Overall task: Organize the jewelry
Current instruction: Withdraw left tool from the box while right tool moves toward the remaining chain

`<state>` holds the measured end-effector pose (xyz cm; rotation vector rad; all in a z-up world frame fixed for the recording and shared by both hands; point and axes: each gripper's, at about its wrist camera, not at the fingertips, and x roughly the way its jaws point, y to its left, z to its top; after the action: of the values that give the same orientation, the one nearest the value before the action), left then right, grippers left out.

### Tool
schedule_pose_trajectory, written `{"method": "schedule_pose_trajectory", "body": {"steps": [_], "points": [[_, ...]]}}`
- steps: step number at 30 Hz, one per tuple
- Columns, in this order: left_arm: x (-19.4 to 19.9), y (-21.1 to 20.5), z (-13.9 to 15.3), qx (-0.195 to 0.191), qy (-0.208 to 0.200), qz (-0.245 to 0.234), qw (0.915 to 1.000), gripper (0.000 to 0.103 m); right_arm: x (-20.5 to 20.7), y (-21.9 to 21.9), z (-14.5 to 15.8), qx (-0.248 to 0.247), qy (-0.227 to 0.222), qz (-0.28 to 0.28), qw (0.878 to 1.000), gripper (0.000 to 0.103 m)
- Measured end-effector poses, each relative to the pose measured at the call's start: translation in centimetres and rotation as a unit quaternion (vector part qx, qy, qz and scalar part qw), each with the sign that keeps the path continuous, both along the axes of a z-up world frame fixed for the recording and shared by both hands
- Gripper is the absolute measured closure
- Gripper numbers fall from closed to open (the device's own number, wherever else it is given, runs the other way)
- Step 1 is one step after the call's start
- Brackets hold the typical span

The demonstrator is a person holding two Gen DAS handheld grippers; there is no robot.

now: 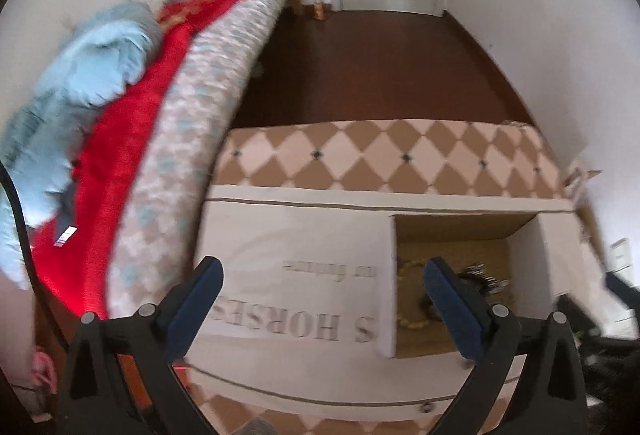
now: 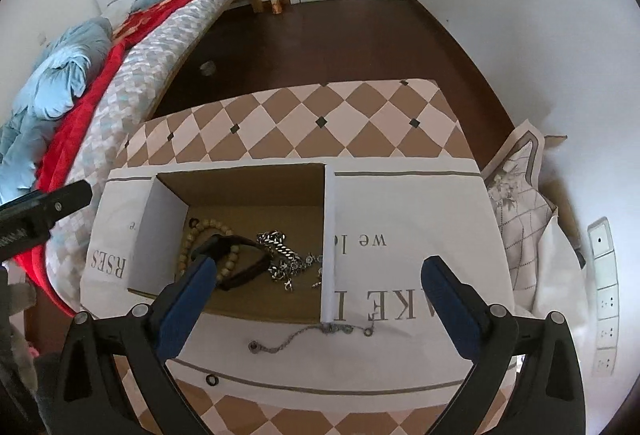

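Both hand-held grippers, left (image 1: 322,299) and right (image 2: 316,297), spread wide, holding nothing. Beads (image 2: 192,235), band (image 2: 250,267) and chains (image 2: 286,255) inside box (image 2: 400,247). Thin chain (image 2: 296,335) on box's near edge.

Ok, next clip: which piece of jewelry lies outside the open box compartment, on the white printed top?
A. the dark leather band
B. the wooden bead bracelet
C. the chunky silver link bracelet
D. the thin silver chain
D: the thin silver chain lies on the white top in front of the compartment; the other three pieces are inside it.
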<state>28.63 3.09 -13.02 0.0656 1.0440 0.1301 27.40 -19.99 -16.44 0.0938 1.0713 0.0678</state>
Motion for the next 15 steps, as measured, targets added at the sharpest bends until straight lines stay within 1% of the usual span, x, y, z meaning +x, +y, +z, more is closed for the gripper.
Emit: {"method": "schedule_pose_trajectory", "body": {"steps": [2, 5, 8, 10, 13, 15], "points": [[-1.3, -0.2, 0.1, 0.044, -0.018, 0.008, 0.9989, 0.001, -0.7, -0.6, 0.0, 0.006, -0.001, -0.006, 1.000, 0.000], [-3.6, -0.6, -0.4, 0.097, -0.038, 0.026, 0.9942, 0.001, -2.2, -2.1, -0.9, 0.009, 0.002, -0.020, 1.000, 0.000], [-5.3, -1.3, -2.1, 0.109, -0.031, 0.022, 0.9933, 0.001, -3.3, -3.5, -2.9, 0.001, 0.016, -0.030, 0.999, 0.000], [-6.1, -2.0, -4.0, 0.110, -0.011, 0.015, 0.9938, 0.001, -3.8, -4.2, -4.7, -0.003, 0.031, -0.033, 0.999, 0.000], [-6.7, -2.8, -6.8, 0.110, 0.020, 0.008, 0.9937, 0.001, -4.1, -4.2, -7.2, -0.014, 0.042, -0.019, 0.999, 0.001], [-7.3, -3.2, -7.8, 0.111, 0.024, 0.007, 0.9934, 0.001, -4.0, -3.6, -8.5, -0.019, 0.042, -0.001, 0.999, 0.006]]}}
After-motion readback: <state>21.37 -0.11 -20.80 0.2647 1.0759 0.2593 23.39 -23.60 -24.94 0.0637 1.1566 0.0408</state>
